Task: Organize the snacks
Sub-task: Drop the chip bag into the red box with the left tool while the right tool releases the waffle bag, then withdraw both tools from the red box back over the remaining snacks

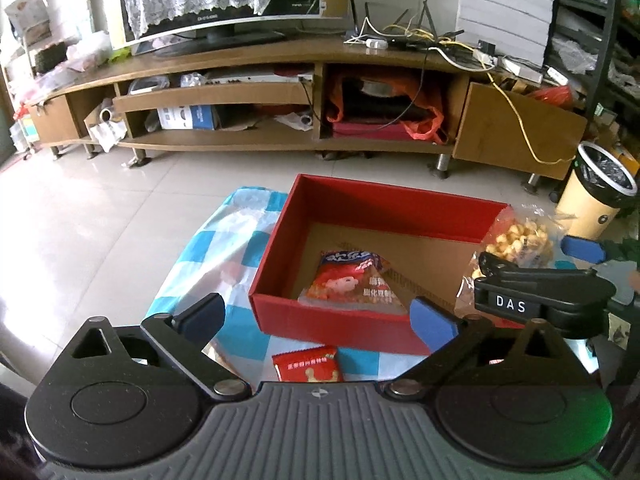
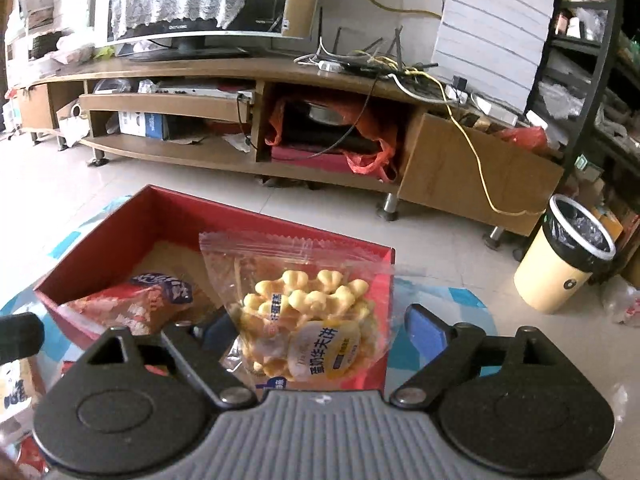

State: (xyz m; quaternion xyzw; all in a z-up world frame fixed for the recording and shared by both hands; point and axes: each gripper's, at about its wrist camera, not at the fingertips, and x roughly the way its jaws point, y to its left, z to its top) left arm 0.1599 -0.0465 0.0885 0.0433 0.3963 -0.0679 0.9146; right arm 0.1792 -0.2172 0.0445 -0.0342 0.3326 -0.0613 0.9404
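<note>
A red box with a brown bottom stands on a blue-and-white checked cloth. Inside lies a red snack packet, also seen in the right wrist view as the red packet. My left gripper stands open wide above the box's near wall with nothing between its fingers. A small red packet lies on the cloth just under it. A clear bag of yellow biscuits sits between the fingers of my right gripper over the box's right part; the blue right pad stands apart from the bag. From the left wrist view, the biscuit bag shows by the box's right wall.
A long wooden TV stand with a monitor and cables runs across the back on a tiled floor. A cream waste bin stands at the right. More packets lie at the lower left of the right wrist view.
</note>
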